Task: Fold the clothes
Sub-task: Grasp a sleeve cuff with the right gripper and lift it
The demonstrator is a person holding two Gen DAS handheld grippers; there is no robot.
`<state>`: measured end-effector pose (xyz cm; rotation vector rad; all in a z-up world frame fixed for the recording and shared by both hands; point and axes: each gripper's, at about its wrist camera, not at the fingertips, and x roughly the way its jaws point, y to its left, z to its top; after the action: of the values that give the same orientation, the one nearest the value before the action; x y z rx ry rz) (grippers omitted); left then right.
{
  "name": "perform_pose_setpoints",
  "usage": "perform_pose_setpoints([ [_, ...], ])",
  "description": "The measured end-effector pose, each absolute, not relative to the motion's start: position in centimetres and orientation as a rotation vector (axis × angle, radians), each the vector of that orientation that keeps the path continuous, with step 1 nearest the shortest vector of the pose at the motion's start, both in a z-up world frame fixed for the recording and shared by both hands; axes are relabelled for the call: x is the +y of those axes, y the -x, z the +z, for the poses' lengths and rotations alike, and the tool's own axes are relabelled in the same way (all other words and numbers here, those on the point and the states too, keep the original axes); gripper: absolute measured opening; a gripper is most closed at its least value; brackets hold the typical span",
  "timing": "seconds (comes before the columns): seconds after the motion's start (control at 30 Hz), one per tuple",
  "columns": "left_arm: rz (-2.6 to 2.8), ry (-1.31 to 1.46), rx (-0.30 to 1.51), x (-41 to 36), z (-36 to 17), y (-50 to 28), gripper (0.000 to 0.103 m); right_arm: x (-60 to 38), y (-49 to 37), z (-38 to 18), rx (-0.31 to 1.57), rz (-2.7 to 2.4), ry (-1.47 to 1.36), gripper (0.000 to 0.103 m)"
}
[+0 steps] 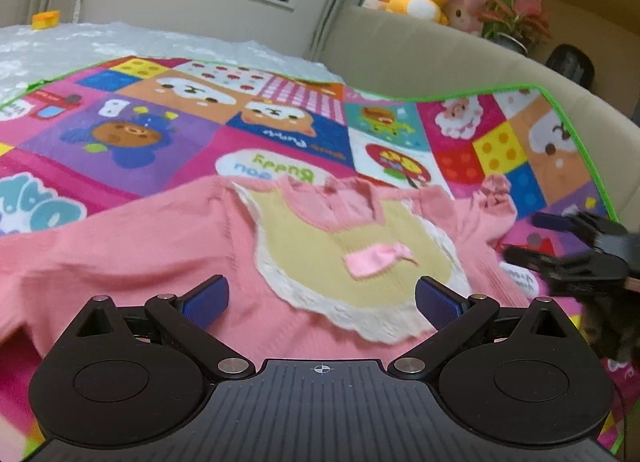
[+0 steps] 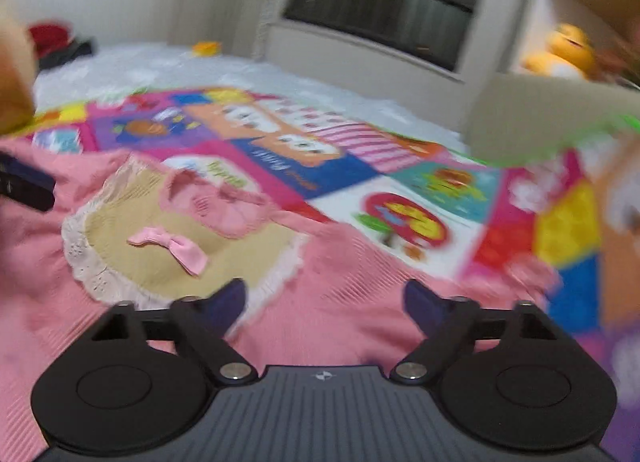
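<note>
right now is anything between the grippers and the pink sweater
Nothing visible. The pink sweater lies spread on the patchwork play mat, directly beneath the open left gripper and open right gripper; only its own bow rests on top.

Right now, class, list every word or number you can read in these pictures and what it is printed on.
None reads clearly.
Green word, white bubble on the play mat: upside down, blurred.
White lettering, blue dog patch: too small.
Big teal letters, mat's left edge: cut off.
Pink sweater: no text.
</note>
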<state>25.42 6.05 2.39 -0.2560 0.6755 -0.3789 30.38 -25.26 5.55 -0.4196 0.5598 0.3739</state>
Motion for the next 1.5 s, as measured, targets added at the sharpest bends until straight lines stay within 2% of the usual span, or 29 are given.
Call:
perform_pose_setpoints([
  [0.13,-0.245,0.225,0.704,8.8,0.6,-28.0,0.098,-22.1,-34.6,1.3,0.559,0.353,0.621,0.076],
  [0.2,-0.198,0.205,0.699,10.3,-0.1,-28.7,0.083,-22.6,-37.2,0.2,0.557,0.282,0.587,0.076],
  [0.23,-0.171,0.197,0.698,10.7,-0.2,-28.9,0.083,-23.3,-38.1,0.2,0.570,0.257,0.539,0.083],
  [0.4,-0.049,0.183,0.683,12.6,-0.3,-29.0,0.085,-26.5,-38.4,1.6,0.578,0.192,0.375,0.084],
  [0.5,-0.055,0.261,0.634,14.1,-0.3,-27.9,0.094,-30.5,-36.4,3.8,0.515,0.135,0.251,0.084],
  [0.6,-0.072,0.337,0.572,15.2,-0.3,-26.5,0.095,-35.1,-36.3,5.1,0.478,-0.020,0.155,0.083],
  [0.77,-0.127,0.444,0.534,16.0,-0.2,-24.4,0.098,-40.7,-39.6,4.6,0.540,-0.199,0.052,0.057],
  [0.8,-0.136,0.452,0.529,16.0,-0.3,-24.3,0.099,-41.0,-40.5,4.2,0.546,-0.207,0.042,0.047],
  [0.9,-0.164,0.478,0.515,16.1,-0.5,-23.7,0.101,-41.0,-43.0,3.0,0.573,-0.191,-0.003,0.044],
  [0.93,-0.174,0.487,0.510,16.1,-0.6,-23.5,0.101,-40.9,-43.8,2.7,0.592,-0.180,-0.026,0.026],
  [0.97,-0.183,0.495,0.505,16.1,-0.7,-23.4,0.101,-40.7,-44.4,2.5,0.609,-0.168,-0.050,0.015],
  [1.07,-0.211,0.521,0.491,16.1,-1.0,-22.8,0.102,-40.1,-43.5,5.1,0.540,-0.125,-0.093,0.012],
  [1.2,-0.249,0.555,0.471,16.2,-1.4,-22.1,0.102,-39.8,-39.4,12.9,0.317,-0.095,-0.093,0.011],
  [1.3,-0.270,0.579,0.457,16.3,-1.6,-21.7,0.103,-38.3,-37.4,16.9,0.258,-0.049,-0.036,0.011],
  [1.5,-0.269,0.626,0.434,16.9,-1.8,-21.4,0.103,-30.4,-36.8,15.9,0.344,0.107,0.112,0.011],
])
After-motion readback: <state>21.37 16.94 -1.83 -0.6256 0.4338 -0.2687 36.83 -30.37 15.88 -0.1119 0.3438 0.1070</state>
